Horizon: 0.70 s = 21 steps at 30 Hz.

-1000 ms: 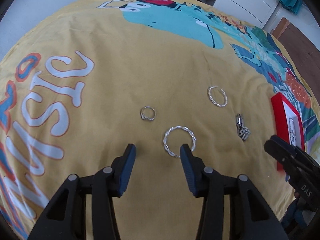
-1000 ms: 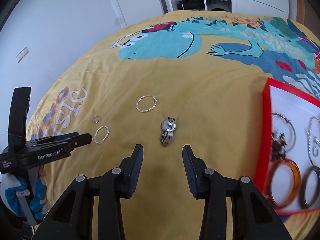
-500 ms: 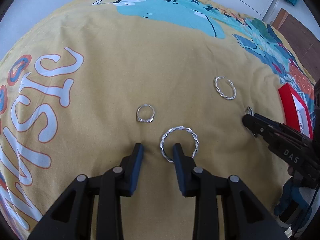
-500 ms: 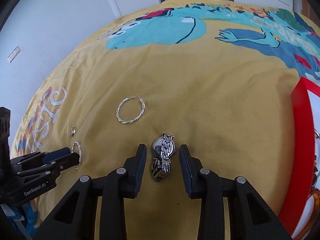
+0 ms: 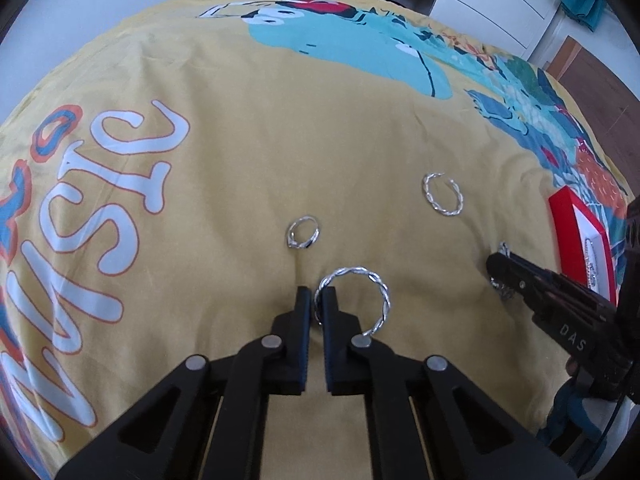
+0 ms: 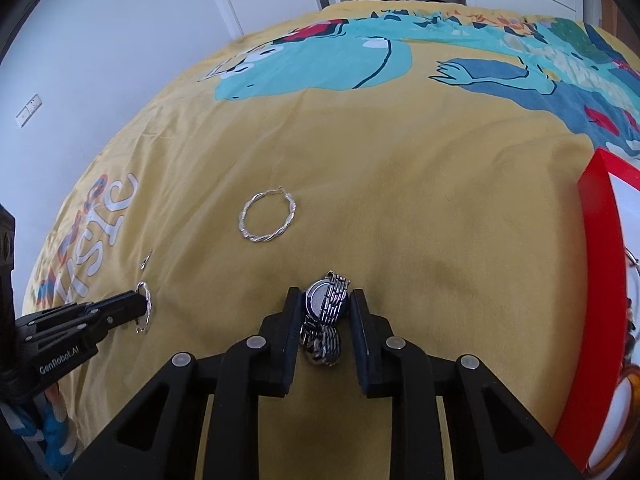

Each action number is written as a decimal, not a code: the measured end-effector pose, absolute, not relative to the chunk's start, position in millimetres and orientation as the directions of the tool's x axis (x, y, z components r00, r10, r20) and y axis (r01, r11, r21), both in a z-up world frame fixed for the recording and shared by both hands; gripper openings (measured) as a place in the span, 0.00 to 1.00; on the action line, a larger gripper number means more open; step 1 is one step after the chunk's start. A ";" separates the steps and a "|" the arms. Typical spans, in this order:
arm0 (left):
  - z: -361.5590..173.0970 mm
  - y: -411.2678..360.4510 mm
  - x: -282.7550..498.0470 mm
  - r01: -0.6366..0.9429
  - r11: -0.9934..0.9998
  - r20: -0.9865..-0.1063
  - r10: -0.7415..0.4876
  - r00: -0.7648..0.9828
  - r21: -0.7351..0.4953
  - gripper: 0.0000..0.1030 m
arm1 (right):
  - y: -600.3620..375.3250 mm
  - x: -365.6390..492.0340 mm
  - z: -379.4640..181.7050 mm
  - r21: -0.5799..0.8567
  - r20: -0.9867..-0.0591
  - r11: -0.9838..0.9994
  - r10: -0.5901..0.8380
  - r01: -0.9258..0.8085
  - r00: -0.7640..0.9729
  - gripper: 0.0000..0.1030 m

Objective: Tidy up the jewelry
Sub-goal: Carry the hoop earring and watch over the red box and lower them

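Observation:
On the yellow bedspread [image 5: 248,168] lies a twisted silver hoop [image 5: 385,294]. My left gripper [image 5: 316,300] is shut on the hoop's left side, its pads pinching the wire. It also shows from the side in the right wrist view, where the left gripper [image 6: 138,304] is at the hoop [image 6: 145,294]. A silver watch [image 6: 326,304] lies between the fingers of my right gripper [image 6: 325,300]. Its jaws are closing, with the pads close beside the watch. In the left wrist view the right gripper [image 5: 496,268] hides most of the watch [image 5: 503,247].
A second twisted hoop [image 5: 442,196] [image 6: 268,216] and a small ring [image 5: 303,234] lie loose on the cover. A red tray [image 5: 560,216] [image 6: 596,240] with white lining and several bracelets stands at the right. Wardrobes and a white wall stand beyond the bed.
My left jaws have closed from wide apart onto the hoop's left side. My right gripper has come down over the watch, and its jaws have narrowed around it.

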<state>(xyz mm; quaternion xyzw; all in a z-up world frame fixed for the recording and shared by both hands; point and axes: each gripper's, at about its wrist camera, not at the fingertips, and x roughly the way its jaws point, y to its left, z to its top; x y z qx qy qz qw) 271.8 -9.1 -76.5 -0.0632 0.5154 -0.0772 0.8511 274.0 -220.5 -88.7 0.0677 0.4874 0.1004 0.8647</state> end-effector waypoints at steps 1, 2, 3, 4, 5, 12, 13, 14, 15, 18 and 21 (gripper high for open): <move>-71.7 -9.0 268.9 0.066 0.980 -0.864 -0.196 0.463 -0.187 0.05 | -219.9 268.1 -83.4 0.217 -0.826 0.970 0.243 -0.110 0.509 0.23; -68.2 -8.5 266.5 0.066 0.980 -0.863 -0.196 0.466 -0.187 0.04 | -218.9 264.3 -79.8 0.219 -0.823 0.969 0.245 -0.112 0.512 0.23; -65.0 -8.4 264.2 0.066 0.980 -0.861 -0.194 0.469 -0.185 0.04 | -218.3 259.5 -75.1 0.221 -0.820 0.969 0.248 -0.115 0.516 0.23; -62.0 -8.4 261.7 0.067 0.981 -0.861 -0.194 0.470 -0.184 0.03 | -217.2 252.6 -68.8 0.222 -0.816 0.968 0.252 -0.120 0.520 0.23; -58.0 -8.0 256.2 0.069 0.981 -0.860 -0.193 0.472 -0.183 0.03 | -217.0 247.6 -63.5 0.223 -0.813 0.967 0.254 -0.123 0.524 0.23; -42.0 -4.1 219.8 0.076 0.983 -0.861 -0.183 0.474 -0.167 0.03 | -211.1 203.5 -28.9 0.221 -0.792 0.965 0.261 -0.139 0.552 0.23; -39.3 -3.5 214.4 0.078 0.983 -0.860 -0.183 0.476 -0.165 0.03 | -210.5 196.0 -23.9 0.220 -0.789 0.965 0.261 -0.141 0.556 0.23; -36.1 -3.4 208.3 0.080 0.983 -0.859 -0.184 0.478 -0.165 0.03 | -210.1 189.0 -19.7 0.218 -0.787 0.965 0.260 -0.142 0.560 0.23; -33.3 -3.7 203.0 0.082 0.983 -0.857 -0.186 0.480 -0.167 0.03 | -210.1 182.3 -15.7 0.217 -0.784 0.966 0.259 -0.142 0.564 0.23; -24.7 -6.9 188.7 0.094 0.982 -0.852 -0.189 0.488 -0.164 0.03 | -212.5 162.3 -5.1 0.217 -0.777 0.966 0.257 -0.139 0.575 0.23; -15.1 -13.4 176.7 0.108 0.980 -0.845 -0.199 0.496 -0.167 0.03 | -215.5 146.9 3.4 0.214 -0.768 0.967 0.252 -0.135 0.588 0.23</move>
